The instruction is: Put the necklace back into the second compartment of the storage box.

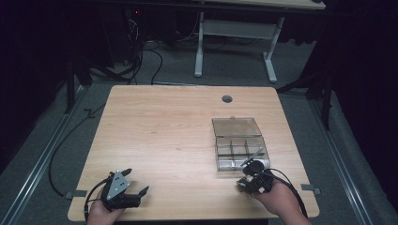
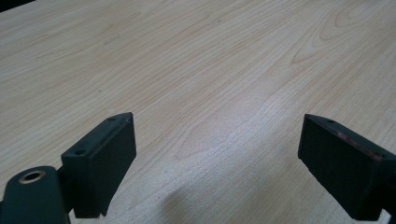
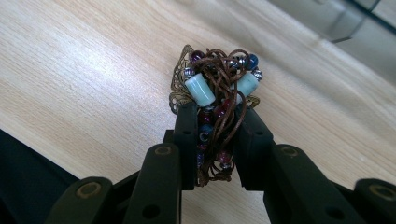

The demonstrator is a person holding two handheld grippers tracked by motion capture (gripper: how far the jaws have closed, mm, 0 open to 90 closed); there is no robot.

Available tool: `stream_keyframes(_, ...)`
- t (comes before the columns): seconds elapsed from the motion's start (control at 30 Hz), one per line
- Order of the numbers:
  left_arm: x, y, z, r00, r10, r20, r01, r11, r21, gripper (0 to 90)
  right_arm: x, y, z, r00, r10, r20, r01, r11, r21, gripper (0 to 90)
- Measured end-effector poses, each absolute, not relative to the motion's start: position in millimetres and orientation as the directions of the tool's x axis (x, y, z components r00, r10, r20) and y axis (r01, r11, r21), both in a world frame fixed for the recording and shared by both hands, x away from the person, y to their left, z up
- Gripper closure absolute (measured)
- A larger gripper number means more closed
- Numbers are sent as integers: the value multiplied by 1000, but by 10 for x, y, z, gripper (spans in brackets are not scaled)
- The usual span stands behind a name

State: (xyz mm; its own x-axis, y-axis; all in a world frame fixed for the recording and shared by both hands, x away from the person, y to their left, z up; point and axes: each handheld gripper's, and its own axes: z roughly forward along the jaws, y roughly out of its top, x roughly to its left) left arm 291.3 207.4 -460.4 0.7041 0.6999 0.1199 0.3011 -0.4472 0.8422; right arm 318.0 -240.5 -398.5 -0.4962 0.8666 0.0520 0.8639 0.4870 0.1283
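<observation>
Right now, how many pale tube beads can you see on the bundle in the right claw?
2: one pale tube bead left of the cords, another to their right, both above the pads. More may be hidden within the bundle.

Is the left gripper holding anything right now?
No: the left gripper has its black jaws wide apart over the bare light wooden table, with nothing between them.

High view: fixed above the near edge, facing forward and down over the whole desk (image 1: 178, 126). Left gripper (image 2: 217, 154) view: low, close, looking ahead of its jaws across bare wood. Right gripper (image 3: 212, 135) view: nearer still, angled over the same desk surface, which all views share.
</observation>
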Motion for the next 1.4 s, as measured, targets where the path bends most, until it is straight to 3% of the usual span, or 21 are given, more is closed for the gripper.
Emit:
stream_keyframes(1.03, 2914, 2076, -4604, 712, 692, 115, 300, -449, 842, 130, 3464, -2574, -3504, -465, 883, 60, 869, 443, 223, 736)
stream_keyframes(1.4, 2912, 2081, -4602, 710, 694, 117, 298, -446, 844, 130, 3579, -2553, -3483, -468, 882, 61, 866, 443, 231, 736)
